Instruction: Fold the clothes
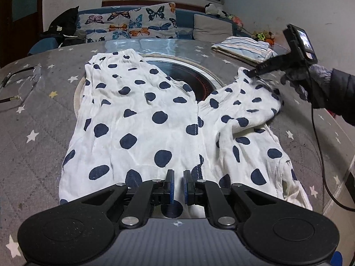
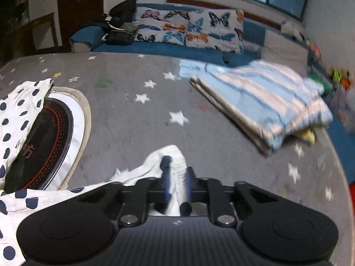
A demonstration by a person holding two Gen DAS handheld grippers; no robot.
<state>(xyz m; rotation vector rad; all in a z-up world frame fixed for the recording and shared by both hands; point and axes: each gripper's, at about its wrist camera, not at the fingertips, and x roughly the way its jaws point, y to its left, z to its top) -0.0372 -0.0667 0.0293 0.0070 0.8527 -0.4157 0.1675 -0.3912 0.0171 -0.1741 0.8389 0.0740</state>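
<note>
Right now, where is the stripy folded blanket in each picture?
Left wrist view: the striped blanket lies far back, upper right, on the table.
Right wrist view: the same blanket sits right of centre, blurred.
Shared landmark: the butterfly cushions behind the table.

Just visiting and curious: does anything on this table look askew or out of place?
Yes. The white, navy-dotted garment lies flat on one side but bunched on the other, and drapes over the round black cooktop set in the grey star-print tablecloth.

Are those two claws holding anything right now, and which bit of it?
The right claw pinches the polka-dot trousers at the end of one leg. The left claw hovers over the trousers, apparently gripping nothing.
</note>
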